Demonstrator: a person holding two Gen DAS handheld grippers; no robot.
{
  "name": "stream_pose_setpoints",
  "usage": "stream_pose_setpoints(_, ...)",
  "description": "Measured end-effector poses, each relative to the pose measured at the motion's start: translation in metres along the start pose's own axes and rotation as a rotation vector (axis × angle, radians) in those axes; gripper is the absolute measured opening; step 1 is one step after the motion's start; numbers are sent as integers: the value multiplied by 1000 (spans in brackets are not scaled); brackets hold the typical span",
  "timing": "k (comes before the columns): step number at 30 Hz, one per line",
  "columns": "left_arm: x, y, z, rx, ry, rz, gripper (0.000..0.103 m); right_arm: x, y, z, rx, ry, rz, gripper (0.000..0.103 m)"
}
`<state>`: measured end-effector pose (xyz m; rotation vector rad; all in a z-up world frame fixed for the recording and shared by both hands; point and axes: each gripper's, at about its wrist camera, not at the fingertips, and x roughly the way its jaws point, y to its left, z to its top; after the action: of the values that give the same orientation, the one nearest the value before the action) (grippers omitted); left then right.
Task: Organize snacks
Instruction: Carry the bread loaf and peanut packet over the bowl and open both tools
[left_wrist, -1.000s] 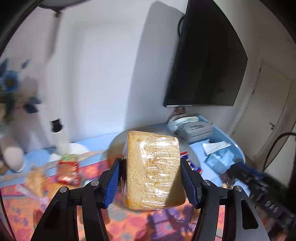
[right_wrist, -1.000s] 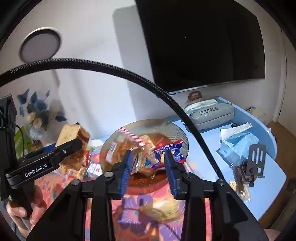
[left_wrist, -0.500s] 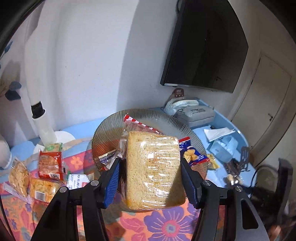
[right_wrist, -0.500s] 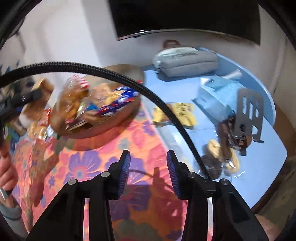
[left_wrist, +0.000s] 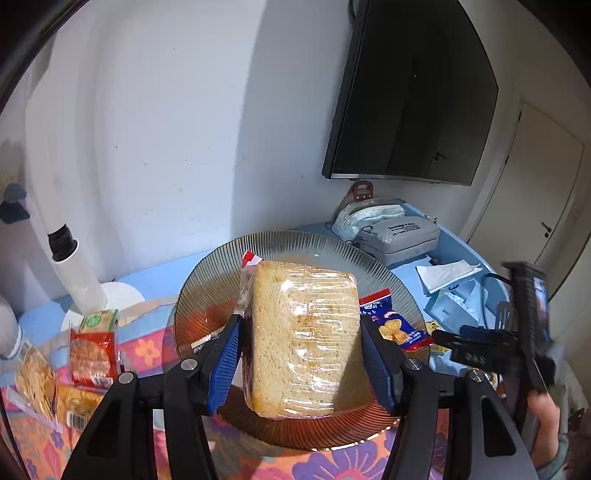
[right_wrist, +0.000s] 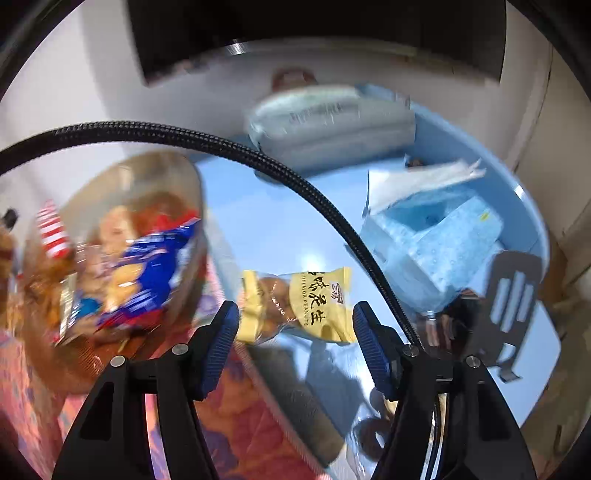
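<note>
My left gripper is shut on a clear-wrapped block of sliced bread, held upright just above a ribbed glass plate. On that plate lie a blue biscuit packet and a red-striped wrapper. My right gripper points down at the blue table, its jaws opening. A yellow peanut packet lies on the table in the gap between them, and the pads stand clear of it. The same glass plate sits to its left, blurred.
Several snack packets lie on the floral cloth at left beside a white tube. A grey pouch, a blue tissue pack and a black stand crowd the table's right. A braided cable crosses the right wrist view.
The right gripper swung down and to the right, from over the plate to the yellow packet, and its jaws spread apart. The left gripper carried the bread lower, over the plate.
</note>
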<state>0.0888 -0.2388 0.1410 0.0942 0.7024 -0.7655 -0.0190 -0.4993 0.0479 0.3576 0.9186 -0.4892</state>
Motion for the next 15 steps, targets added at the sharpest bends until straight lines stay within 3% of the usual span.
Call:
stream_pose_setpoints(8, 15, 12, 8, -19, 10, -12, 60, 43, -11, 16, 21, 88, 24, 65)
stream_pose_setpoints(15, 19, 26, 10, -63, 14, -26, 60, 56, -6, 17, -24, 79, -10, 68)
